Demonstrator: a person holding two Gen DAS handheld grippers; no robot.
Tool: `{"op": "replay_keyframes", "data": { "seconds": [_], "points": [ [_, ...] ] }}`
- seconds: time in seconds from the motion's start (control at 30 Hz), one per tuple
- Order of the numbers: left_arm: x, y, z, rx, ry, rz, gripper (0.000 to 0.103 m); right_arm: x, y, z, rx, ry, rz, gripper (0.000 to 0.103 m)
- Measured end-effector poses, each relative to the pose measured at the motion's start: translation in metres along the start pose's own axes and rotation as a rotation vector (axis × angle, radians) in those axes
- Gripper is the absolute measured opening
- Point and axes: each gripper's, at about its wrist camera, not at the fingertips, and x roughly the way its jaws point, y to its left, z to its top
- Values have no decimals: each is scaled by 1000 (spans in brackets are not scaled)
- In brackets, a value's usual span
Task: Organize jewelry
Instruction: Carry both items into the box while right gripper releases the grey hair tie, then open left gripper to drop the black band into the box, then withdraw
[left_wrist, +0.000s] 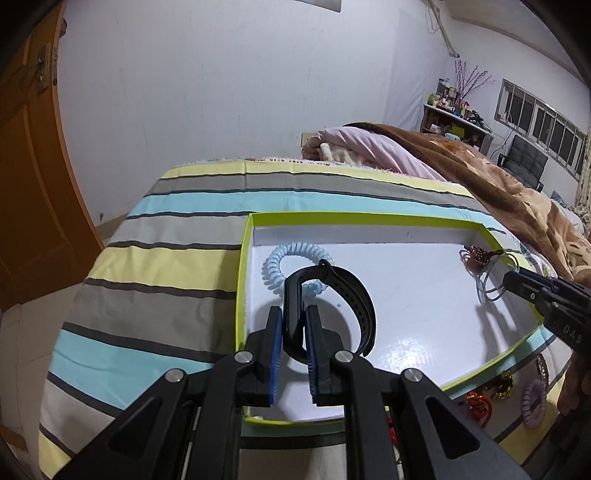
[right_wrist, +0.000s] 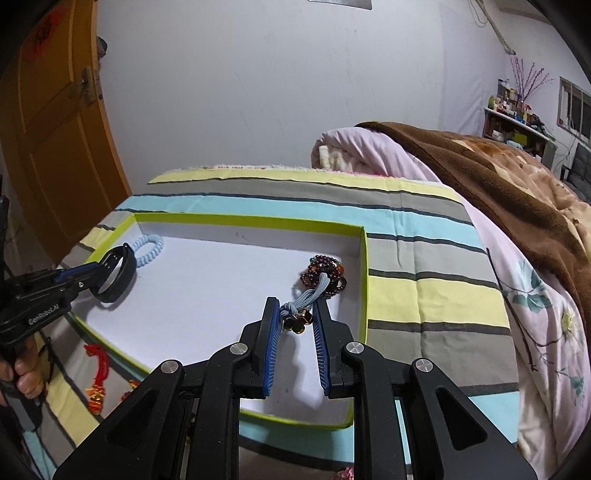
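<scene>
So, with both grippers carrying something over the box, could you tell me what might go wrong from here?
The right gripper pinches only the knot of the blue hair tie, whose loop hangs close to the bead bracelet; it could snag and drag the beads.

The left gripper holds the black watch band right by the coiled blue hair tie; setting it down there could leave the two overlapping.

The box is shallow, so a bouncy release might send items onto the bedspread.

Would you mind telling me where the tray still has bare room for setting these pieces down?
The tray floor is bare across the middle, between the blue coil tie at the far left corner and the bead bracelet at the far right corner. Both those corners are crowded.
</scene>
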Motion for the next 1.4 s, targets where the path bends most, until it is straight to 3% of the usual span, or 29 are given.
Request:
{"op": "replay_keyframes", "data": {
  "seconds": [0.27,0.6,0.97,1.4],
  "points": [
    [5,-1,1,10,20,8,14,8,-2,-1,3,36,-10,23],
    [-10,2,2,4,-4,9,22,-9,2,-3,-6,6,-11,30],
    [-63,-1,-11,-2,-91,-19,22,-53,4,-14,11,-40,-12,31],
    [-131,-17,-45,25,-163,-25,22,-128,17,-55,43,-94,-16,31]
  ]
}}
